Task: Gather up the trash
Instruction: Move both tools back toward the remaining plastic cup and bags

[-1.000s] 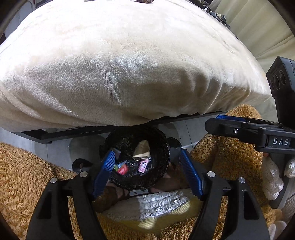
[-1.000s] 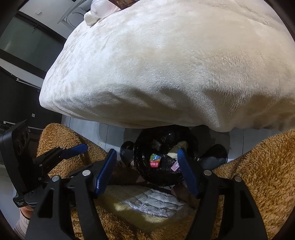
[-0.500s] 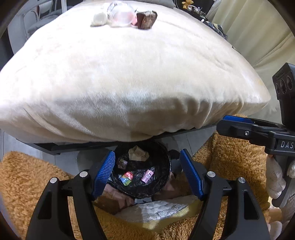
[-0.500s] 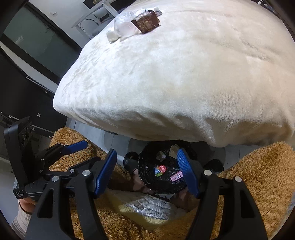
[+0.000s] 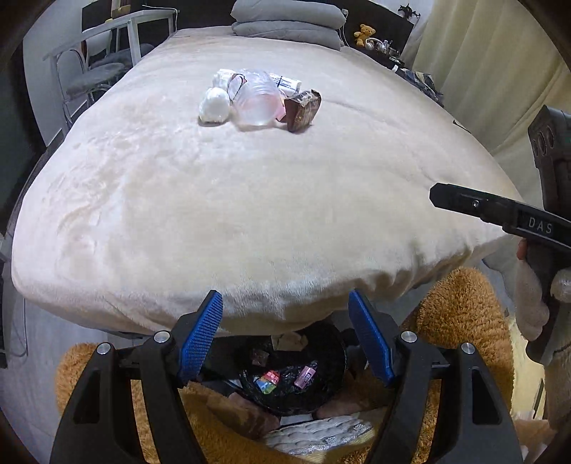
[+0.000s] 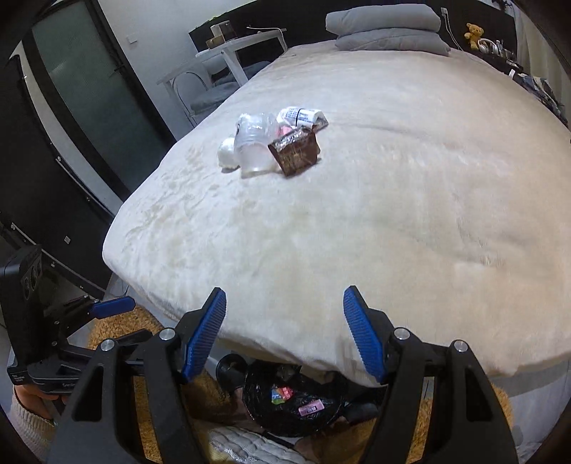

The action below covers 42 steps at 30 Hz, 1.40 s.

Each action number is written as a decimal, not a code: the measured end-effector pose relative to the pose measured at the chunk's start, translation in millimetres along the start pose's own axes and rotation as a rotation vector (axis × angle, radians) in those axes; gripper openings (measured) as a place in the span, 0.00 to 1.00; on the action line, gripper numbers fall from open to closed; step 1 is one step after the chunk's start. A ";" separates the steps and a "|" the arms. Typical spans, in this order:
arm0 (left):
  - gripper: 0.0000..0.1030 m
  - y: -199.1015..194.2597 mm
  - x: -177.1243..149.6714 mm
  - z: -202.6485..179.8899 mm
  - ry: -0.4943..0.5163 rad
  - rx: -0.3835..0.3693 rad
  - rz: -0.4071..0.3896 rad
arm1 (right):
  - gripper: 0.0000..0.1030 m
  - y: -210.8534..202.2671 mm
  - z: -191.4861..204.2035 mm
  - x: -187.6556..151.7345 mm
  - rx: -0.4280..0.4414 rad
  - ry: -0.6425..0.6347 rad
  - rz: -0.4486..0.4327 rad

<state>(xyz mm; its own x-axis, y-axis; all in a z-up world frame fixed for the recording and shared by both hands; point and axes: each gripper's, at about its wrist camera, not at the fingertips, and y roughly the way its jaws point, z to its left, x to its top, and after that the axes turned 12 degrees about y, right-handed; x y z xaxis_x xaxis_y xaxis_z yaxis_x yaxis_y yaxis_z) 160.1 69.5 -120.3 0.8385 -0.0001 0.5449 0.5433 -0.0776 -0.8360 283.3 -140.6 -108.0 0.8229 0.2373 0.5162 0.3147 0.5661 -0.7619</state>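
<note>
A small heap of trash lies in the middle of the cream bed: a crushed clear plastic cup (image 5: 257, 100) (image 6: 254, 141), a white crumpled wad (image 5: 214, 105) (image 6: 228, 154), a brown wrapper box (image 5: 302, 110) (image 6: 295, 151) and a white printed packet (image 6: 303, 115). Below the bed's near edge a black-lined bin (image 5: 292, 378) (image 6: 292, 396) holds small coloured wrappers. My left gripper (image 5: 285, 335) and my right gripper (image 6: 285, 332) both stand open and hold nothing, above the bin and well short of the heap.
A shaggy orange rug (image 5: 460, 314) covers the floor around the bin. Grey pillows (image 6: 389, 30) are stacked at the bed's head, with a white desk and chair (image 6: 228, 60) to the left. A dark glass door (image 6: 92, 103) stands at far left.
Both grippers have risen from just over the bin and tilted up; the bed's top and the trash heap have come into full view, and the bin has dropped to the bottom of both views.
</note>
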 end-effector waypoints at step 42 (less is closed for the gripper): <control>0.77 123.5 176.0 183.1 -0.153 -0.177 -0.037 | 0.80 166.1 27.6 161.0 -0.009 -0.167 0.098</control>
<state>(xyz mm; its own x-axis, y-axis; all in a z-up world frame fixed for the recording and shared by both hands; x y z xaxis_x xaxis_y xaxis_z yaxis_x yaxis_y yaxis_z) 382.5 242.4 -139.5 0.8220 0.1557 0.5477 0.5692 -0.2483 -0.7838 455.0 13.4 -140.6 0.7601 0.4195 0.4963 0.2416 0.5265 -0.8151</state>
